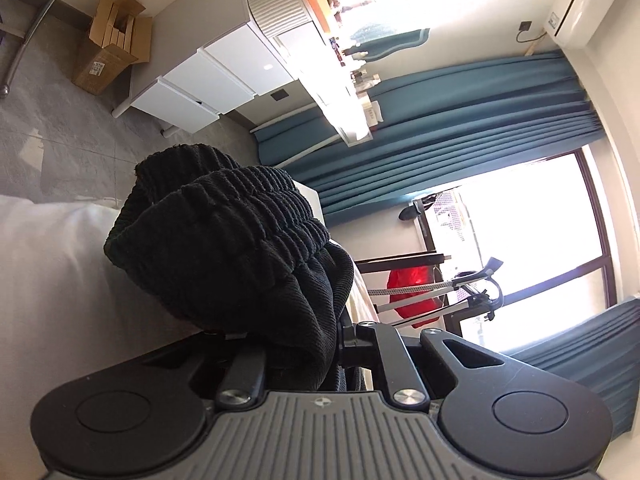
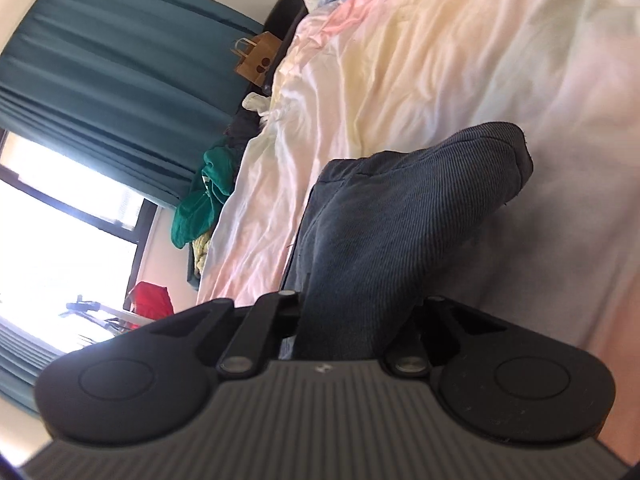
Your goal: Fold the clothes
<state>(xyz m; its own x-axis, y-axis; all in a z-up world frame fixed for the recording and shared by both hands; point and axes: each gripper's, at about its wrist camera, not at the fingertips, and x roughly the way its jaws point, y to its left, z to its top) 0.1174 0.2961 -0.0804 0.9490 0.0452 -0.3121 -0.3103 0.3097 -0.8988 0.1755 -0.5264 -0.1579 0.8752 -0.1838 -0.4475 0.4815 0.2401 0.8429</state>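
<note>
Left wrist view: left gripper [image 1: 280, 344] fingers clamped on the ribbed elastic waistband of the dark corduroy garment [image 1: 224, 240], bunched at 10 o'clock above the bed [image 1: 48, 264]. Right wrist view: right gripper [image 2: 352, 320] fingers pinch the same cloth, hanging over the bedsheet [image 2: 420, 60]. Risk, judged: bulky bunching may slip out; uneven pull would skew the fold.

The pastel bed sheet [image 2: 460, 52] is bare beyond the dark trousers [image 2: 400, 208]; beside the sheet, a green clothes heap [image 2: 204, 196] blocks.
</note>
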